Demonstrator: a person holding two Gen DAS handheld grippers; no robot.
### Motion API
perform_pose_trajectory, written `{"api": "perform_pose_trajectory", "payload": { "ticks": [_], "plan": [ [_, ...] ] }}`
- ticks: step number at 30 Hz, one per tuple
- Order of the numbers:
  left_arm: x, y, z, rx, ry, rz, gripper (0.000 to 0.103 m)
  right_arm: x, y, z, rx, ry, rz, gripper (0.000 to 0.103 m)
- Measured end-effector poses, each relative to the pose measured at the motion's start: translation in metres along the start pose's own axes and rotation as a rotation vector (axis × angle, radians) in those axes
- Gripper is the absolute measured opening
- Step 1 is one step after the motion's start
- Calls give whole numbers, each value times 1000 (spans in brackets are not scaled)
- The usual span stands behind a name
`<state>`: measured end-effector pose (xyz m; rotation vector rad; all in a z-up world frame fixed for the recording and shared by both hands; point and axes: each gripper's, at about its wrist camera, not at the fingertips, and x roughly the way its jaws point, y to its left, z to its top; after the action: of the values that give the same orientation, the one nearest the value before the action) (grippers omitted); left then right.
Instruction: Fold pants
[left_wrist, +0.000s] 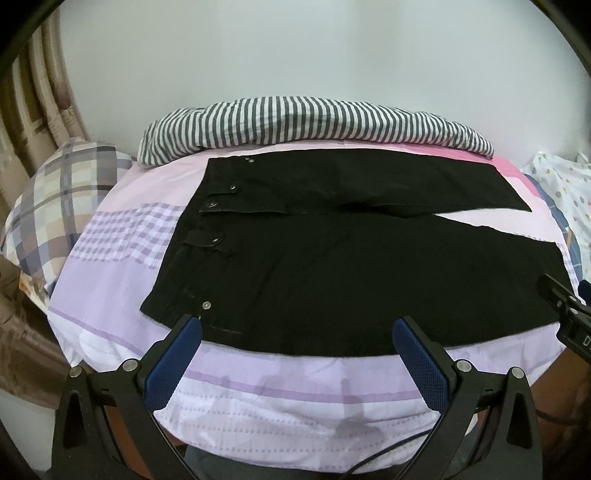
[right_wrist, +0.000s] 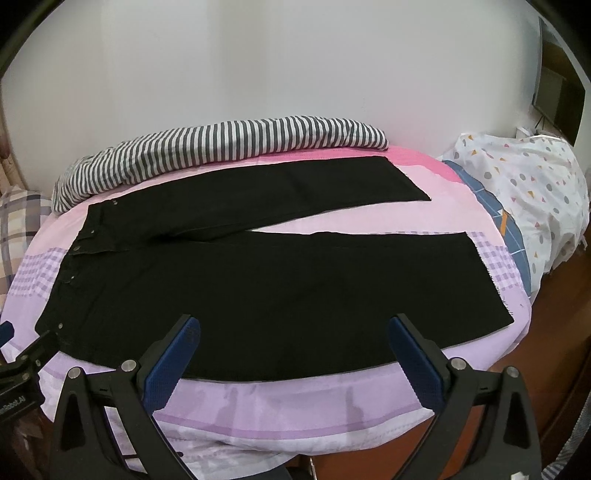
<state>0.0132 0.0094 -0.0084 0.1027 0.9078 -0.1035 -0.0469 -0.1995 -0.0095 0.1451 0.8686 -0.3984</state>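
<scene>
The black pants (left_wrist: 332, 266) are lying flat on the bed sheet (left_wrist: 122, 280), waistband toward the left and both legs spreading apart toward the right (a wedge of pink sheet is showing between them). The left gripper (left_wrist: 297, 334) is hovering over the near edge of the pants by the waist, its blue pads (left_wrist: 173, 362) standing wide apart and gripping nothing. The right gripper (right_wrist: 293, 332) is hanging over the near leg, likewise spread open and empty. A striped blanket (right_wrist: 221, 147) is bunching along the far edge against the wall, a plaid pillow (left_wrist: 55, 206) is sitting at the left, and a dotted pillow (right_wrist: 528, 184) at the right.
</scene>
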Motion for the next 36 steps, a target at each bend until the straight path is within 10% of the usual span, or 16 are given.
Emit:
{"api": "perform_pose_trajectory", "payload": {
  "ticks": [36],
  "plan": [
    [30, -1, 4, 14, 82, -18, 102, 21, 4, 10, -13, 70, -21, 100]
  ]
}}
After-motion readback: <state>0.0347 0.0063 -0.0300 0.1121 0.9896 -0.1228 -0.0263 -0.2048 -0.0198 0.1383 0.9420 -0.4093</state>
